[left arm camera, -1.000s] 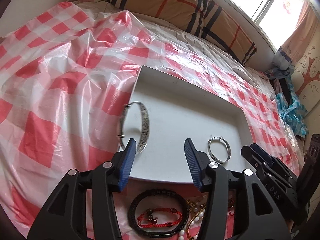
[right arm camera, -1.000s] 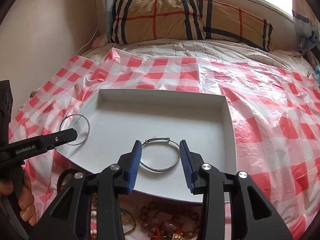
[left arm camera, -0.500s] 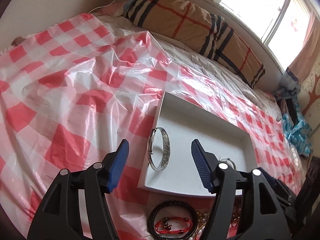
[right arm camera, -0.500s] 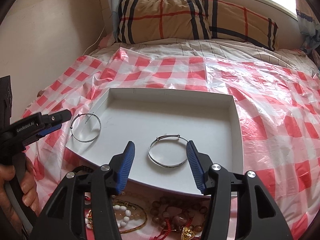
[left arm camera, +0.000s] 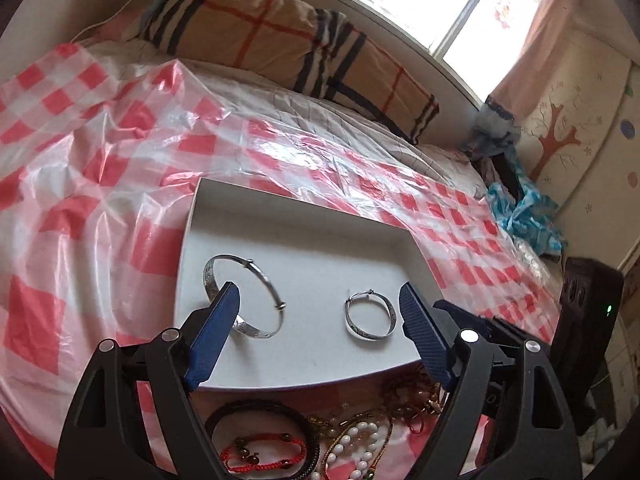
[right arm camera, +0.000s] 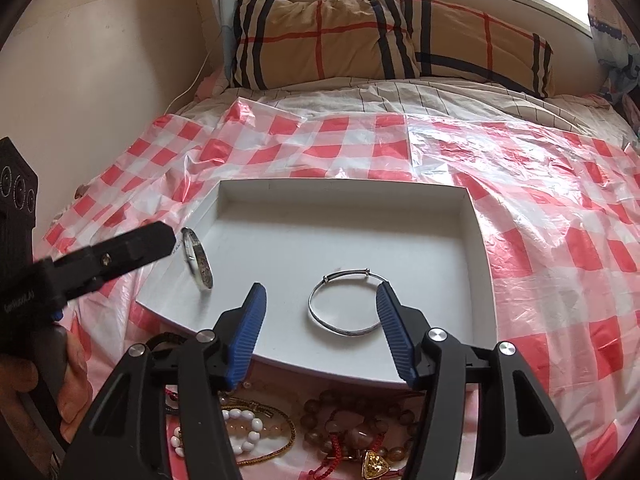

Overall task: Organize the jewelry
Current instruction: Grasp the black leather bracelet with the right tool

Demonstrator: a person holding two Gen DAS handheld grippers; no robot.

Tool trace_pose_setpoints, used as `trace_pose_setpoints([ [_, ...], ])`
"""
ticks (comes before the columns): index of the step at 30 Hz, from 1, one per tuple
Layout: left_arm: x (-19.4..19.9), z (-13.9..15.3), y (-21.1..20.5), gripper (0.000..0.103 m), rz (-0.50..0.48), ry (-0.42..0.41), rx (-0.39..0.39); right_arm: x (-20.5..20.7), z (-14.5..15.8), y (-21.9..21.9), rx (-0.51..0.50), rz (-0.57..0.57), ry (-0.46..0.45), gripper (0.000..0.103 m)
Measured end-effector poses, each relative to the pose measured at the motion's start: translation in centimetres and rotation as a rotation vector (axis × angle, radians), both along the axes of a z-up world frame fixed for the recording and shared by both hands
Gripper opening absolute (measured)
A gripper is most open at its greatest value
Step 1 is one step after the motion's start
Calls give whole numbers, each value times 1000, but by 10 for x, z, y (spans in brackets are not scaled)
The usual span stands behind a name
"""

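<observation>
Left wrist view: left gripper (left arm camera: 318,302) spread, empty, above white tray (left arm camera: 224,216); wide silver bangle (left arm camera: 244,296) at 9 o'clock, thin one (left arm camera: 371,316) at 3 (spaced apart, presumably for sorting). Right wrist view: right gripper (right arm camera: 320,308) spread, straddling the thin bangle (right arm camera: 348,306); unsorted beads (right arm camera: 356,432) at 6 o'clock on the bed.

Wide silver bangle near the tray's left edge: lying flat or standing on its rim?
Standing on its rim. In the right wrist view the wide silver bangle shows as a narrow upright ellipse on the white tray, unlike the thin bangle lying flat.

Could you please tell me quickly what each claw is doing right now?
Left claw: open, holding nothing, above the white tray.
Right claw: open, holding nothing, over the thin silver bangle.
</observation>
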State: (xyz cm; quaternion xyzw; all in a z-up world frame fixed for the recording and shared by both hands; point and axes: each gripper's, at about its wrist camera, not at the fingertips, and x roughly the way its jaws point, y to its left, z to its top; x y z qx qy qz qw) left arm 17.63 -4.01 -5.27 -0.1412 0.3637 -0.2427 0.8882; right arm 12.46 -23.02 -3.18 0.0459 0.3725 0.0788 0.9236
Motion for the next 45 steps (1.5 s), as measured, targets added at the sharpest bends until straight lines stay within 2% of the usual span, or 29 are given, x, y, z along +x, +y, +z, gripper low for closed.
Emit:
trace_pose_setpoints([
  [5, 5, -9, -3, 78, 3, 67, 38, 1, 2, -3, 1, 5, 8, 57],
  [10, -3, -5, 32, 79, 84, 87, 30, 2, 2, 0, -8, 64, 65, 57],
  [14, -14, -3, 50, 83, 152, 98, 140, -15, 0, 8, -33, 153, 103, 56],
  [15, -16, -1, 51, 83, 158, 98, 168, -20, -1, 10, -33, 177, 112, 54],
  [17, -22, 2, 51, 83, 161, 98, 213, -25, -3, 16, -51, 224, 130, 39],
  [20, -34, -4, 43, 83, 132, 119, 295, -25, -12, 24, -47, 279, 175, 25],
  [22, -40, -14, 37, 83, 119, 134, 355, -25, -22, 29, -43, 299, 208, 19],
  [25, -38, -29, 27, 81, 91, 148, 423, -23, -36, 35, -84, 302, 237, 18],
  [29, -35, -41, 16, 74, 51, 156, 453, -18, -52, 32, -98, 311, 302, 18],
  [31, -34, -46, 11, 65, 37, 168, 477, -17, -54, 26, -64, 317, 325, 17],
  [33, -33, -51, 6, 33, 3, 202, 462, -17, -55, 17, -17, 314, 348, 12],
  [34, -34, -51, 4, 29, -13, 209, 454, -19, -55, 12, 10, 305, 359, 8],
  [36, -38, -49, 1, 13, -49, 215, 431, -25, -52, 4, 51, 294, 364, 5],
  [38, -41, -44, 2, 12, -70, 213, 399, -36, -47, -2, 80, 289, 352, 5],
  [43, -42, -36, 6, 12, -61, 202, 381, -42, -47, -14, 118, 271, 374, 5],
  [45, -40, -39, 5, 12, -59, 210, 395, -42, -50, -15, 111, 275, 391, 12],
])
